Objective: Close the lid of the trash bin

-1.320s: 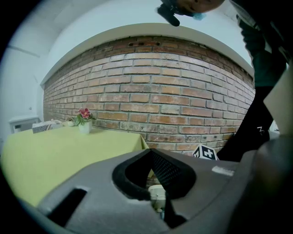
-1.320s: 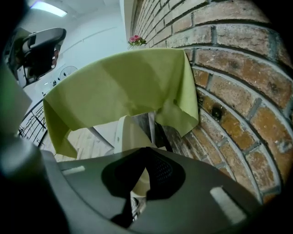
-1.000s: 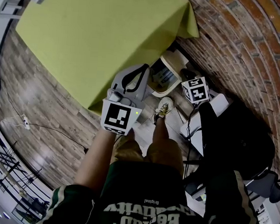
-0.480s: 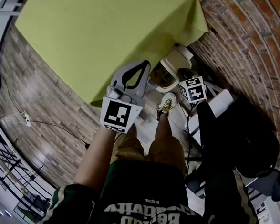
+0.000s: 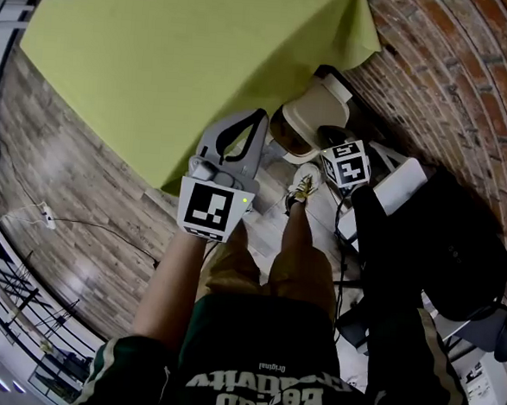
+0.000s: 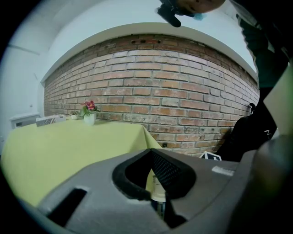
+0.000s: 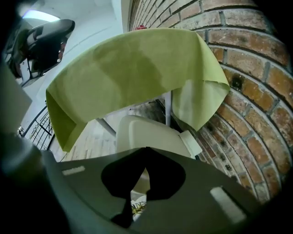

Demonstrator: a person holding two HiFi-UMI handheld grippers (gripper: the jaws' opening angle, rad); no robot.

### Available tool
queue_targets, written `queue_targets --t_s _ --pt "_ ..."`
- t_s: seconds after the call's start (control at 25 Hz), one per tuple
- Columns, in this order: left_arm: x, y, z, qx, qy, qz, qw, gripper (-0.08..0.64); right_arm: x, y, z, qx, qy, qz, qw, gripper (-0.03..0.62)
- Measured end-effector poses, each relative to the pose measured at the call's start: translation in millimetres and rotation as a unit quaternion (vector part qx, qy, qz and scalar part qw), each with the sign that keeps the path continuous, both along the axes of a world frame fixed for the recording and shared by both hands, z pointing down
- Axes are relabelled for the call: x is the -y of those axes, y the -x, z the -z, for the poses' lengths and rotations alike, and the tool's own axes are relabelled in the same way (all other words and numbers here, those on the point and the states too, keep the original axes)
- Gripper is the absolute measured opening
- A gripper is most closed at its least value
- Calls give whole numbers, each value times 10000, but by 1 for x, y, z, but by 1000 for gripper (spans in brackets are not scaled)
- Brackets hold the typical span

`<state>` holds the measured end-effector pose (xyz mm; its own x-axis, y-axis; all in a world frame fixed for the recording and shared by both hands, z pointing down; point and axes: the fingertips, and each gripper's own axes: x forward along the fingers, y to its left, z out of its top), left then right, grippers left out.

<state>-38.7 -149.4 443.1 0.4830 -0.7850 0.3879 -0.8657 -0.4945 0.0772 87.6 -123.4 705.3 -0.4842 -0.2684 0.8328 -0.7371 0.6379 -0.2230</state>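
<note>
The trash bin (image 5: 285, 143) sits on the floor at the corner of the table (image 5: 186, 54), tucked against the brick wall (image 5: 453, 73). Its lid (image 5: 332, 95) looks tipped up toward the wall, so I judge the closing not yet done.

My right gripper (image 7: 146, 147) has its jaws pressed together on nothing. It hangs just short of the bin, with the lid at about twelve o'clock from its marker cube in the head view. That suits a closed tip for nudging the lid over, not pinching it.

My left gripper (image 6: 150, 150) is also closed and empty. It is held off at the bin's eight o'clock, near the table edge, out of the working arm's way. The person's shoe (image 5: 300, 188) stands just beside the bin.
</note>
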Motion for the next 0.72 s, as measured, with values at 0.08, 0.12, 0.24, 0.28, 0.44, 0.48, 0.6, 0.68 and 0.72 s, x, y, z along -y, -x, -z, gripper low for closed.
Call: queue_targets --t_s 0.08,0.12,0.24,0.28,0.44,0.48,0.6,0.68,0.72 --pt "1 1 -4 -3 8 0 10000 8 -4 1 -5 5 42 -36 10000 11" --pt "1 1 -5 -12 14 2 10000 8 -5 1 -8 11 65 -71 10000 11" --pt "2 3 -9 -25 26 16 10000 8 -9 4 -16 87 150 -207 9996 11" --pt "3 4 -10 0 38 -2 10000 8 -10 5 -18 108 172 -235 9995 11" --pt "6 3 -16 71 62 -106 9999 8 -13 3 -25 107 242 -321 9991 11" --pt "7 3 -17 79 58 -124 9999 8 -13 2 -27 109 264 -358 9989 11" --pt "8 4 -22 104 77 -148 9998 8 -16 0 -35 106 321 -429 9985 11" --pt "9 4 -26 113 100 -162 9998 8 -19 -2 -40 89 363 -453 9983 11" --pt "9 4 -28 115 114 -167 9997 8 -21 -2 -43 84 386 -466 9981 11"
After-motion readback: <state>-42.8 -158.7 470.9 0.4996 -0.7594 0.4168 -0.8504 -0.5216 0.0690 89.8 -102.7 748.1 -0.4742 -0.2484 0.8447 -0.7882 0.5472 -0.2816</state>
